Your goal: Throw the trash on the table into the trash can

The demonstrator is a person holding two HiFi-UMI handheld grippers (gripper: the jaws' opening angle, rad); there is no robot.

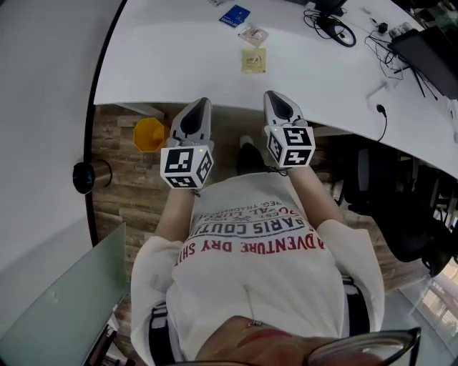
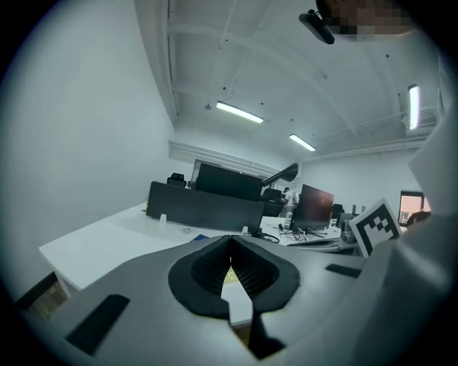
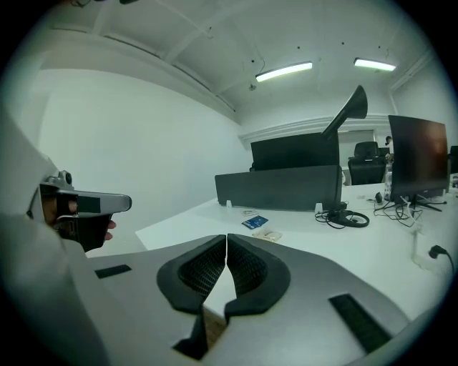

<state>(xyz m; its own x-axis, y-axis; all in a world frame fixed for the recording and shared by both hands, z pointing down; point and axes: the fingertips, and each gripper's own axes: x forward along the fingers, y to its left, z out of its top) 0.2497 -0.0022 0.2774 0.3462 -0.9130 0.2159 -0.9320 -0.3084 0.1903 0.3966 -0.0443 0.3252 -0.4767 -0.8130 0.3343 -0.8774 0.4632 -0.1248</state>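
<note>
Trash lies on the white table (image 1: 179,57): a blue packet (image 1: 235,14), a clear wrapper (image 1: 253,34) and a yellow packet (image 1: 253,60). A yellow trash can (image 1: 149,134) stands on the floor under the table's near edge, at the left. My left gripper (image 1: 203,103) and right gripper (image 1: 275,95) hang side by side just short of that edge, pointing at the table. Both are shut and hold nothing. The right gripper view shows its closed tips (image 3: 226,237) with the blue packet (image 3: 255,221) and wrapper (image 3: 268,234) beyond. The left gripper (image 2: 230,240) has its pads together.
Black headphones (image 1: 336,30) and cables (image 1: 386,50) lie at the table's far right, near a monitor (image 3: 417,159). A dark divider panel (image 3: 279,187) runs along the far side. A black chair (image 1: 408,221) stands at the right, and a glass panel (image 1: 64,300) at the lower left.
</note>
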